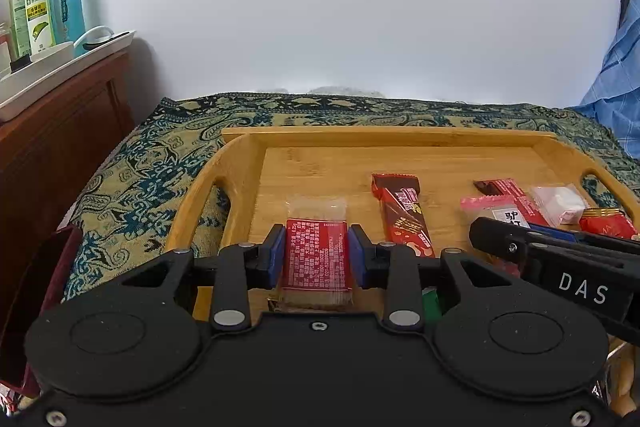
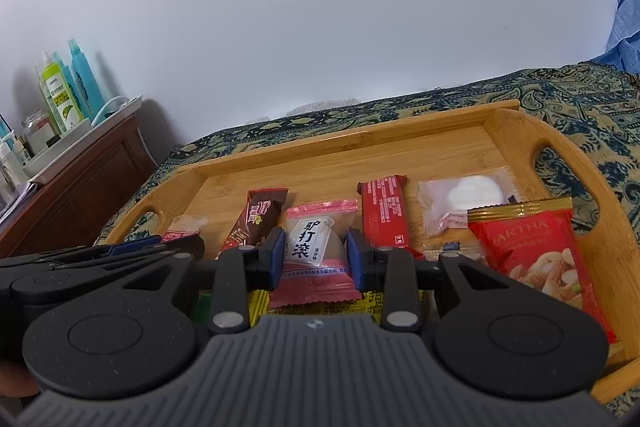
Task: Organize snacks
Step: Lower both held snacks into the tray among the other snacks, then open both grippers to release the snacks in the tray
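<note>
- Left gripper (image 1: 316, 259) clamping its blue pads on both sides of a flat clear-wrapped snack packet with a red printed label (image 1: 316, 259), lying at the left part of the rectangular bamboo tray with cut-out handles (image 1: 384, 135).
- Right gripper (image 2: 316, 259) clamping its blue pads against the sides of a pink-edged packet with a white panel and dark Chinese characters (image 2: 316, 247), sitting near the middle front of the tray (image 2: 340, 143).
- Lying just right of the left gripper's packet: a long brown-and-red chocolate bar wrapper (image 1: 402, 213), pointing away from the camera.
- Lying side by side in the right wrist view, left to right beyond the pink packet: a red rectangular bar wrapper with white print (image 2: 384, 215), a clear bag holding something round and white (image 2: 468, 203), and a red foil nut pouch with a gold top edge (image 2: 536, 251) at the right end.
- Peeking out under the pink packet near the right gripper: a yellow wrapper with dark print (image 2: 368, 303), mostly hidden.
- Resting under the tray: a paisley-patterned teal and beige cloth (image 1: 152, 163) covering the surface.
- Standing at far left on a dark wooden cabinet (image 1: 60, 131): a white tray (image 1: 48, 75) carrying green and teal bottles (image 1: 44, 3).
- Hanging at the right edge: blue checked fabric (image 1: 616, 75).
</note>
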A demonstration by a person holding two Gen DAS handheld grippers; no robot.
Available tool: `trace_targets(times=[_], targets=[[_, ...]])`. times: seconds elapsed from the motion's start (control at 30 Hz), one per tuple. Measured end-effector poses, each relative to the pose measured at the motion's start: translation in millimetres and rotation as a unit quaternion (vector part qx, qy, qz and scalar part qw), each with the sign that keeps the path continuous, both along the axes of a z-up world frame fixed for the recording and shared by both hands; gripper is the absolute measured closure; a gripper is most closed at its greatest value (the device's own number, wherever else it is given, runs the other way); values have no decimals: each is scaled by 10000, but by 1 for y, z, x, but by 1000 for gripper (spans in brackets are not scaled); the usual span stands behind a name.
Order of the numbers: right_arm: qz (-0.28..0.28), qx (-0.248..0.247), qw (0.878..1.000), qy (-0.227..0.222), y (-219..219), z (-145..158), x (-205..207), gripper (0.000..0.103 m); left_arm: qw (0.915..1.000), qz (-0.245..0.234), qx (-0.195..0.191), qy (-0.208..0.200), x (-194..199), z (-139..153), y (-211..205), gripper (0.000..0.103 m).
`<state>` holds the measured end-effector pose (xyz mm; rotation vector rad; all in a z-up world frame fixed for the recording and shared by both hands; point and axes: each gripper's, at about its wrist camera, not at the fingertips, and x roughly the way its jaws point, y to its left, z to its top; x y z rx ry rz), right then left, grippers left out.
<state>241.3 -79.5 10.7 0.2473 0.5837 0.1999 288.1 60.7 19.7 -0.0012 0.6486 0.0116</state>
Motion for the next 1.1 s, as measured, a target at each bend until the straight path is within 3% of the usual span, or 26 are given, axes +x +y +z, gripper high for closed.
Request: trace_targets(times=[0.37, 0.47, 0.8, 0.87, 0.93, 1.1], targets=[[-14, 106, 9999, -54, -2, 0, -1, 58, 9996, 48, -254, 60, 1, 0, 3, 69], [1, 95, 9999, -125, -3, 3, -4, 57, 9998, 39, -187, -41, -3, 5, 3, 60], [-88, 301, 9987, -390, -11, 25, -24, 39, 9993, 82, -294, -236, -26, 25, 5, 43], [-148, 406, 9982, -413, -16, 30, -30, 33, 9992, 48, -347, -200, -32, 30, 5, 28], [-197, 522, 9975, -436, -21, 34, -36, 28, 9993, -24, -307, -211, -38, 35, 2, 22], [-261, 602, 9967, -482, -37, 47, -55, 22, 9990, -150, -146, -396, -60, 47, -6, 21]])
